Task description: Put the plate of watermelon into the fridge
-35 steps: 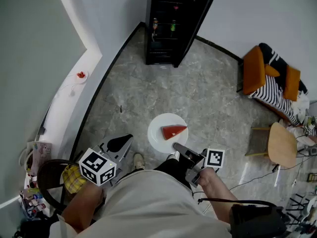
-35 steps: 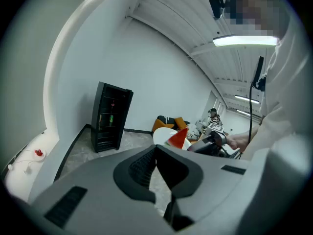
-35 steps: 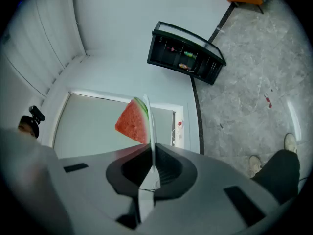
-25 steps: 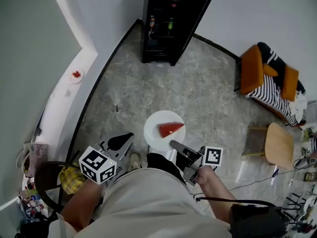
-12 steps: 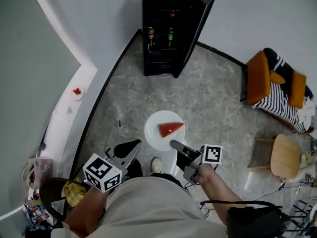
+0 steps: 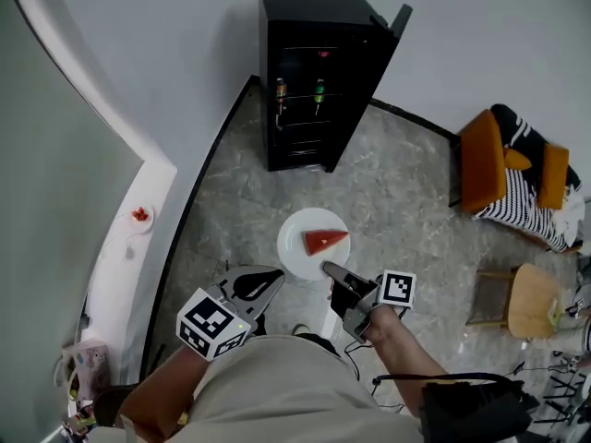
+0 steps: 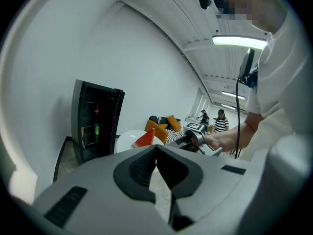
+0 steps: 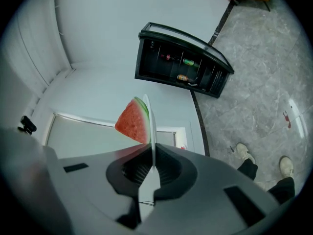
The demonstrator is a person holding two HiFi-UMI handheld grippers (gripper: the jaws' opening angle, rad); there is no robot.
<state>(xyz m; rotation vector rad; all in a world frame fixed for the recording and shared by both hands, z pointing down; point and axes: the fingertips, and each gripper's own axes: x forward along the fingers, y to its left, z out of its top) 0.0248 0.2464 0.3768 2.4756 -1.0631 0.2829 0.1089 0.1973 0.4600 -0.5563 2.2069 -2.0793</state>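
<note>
My right gripper (image 6: 329,269) has its jaws clamped on the plate (image 6: 297,240) rim. I should hold it level so the watermelon (image 6: 325,241) doesn't slide on the way to the fridge (image 6: 314,72) at top centre. The left gripper (image 7: 156,148) jaws are together and empty.

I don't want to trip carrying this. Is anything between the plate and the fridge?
Nothing visible stands in the way. The floor between the plate, clamped in the right gripper, and the fridge shows only bare stone, and the fridge door is swung open to the right. Bottles stand on one shelf.
</note>
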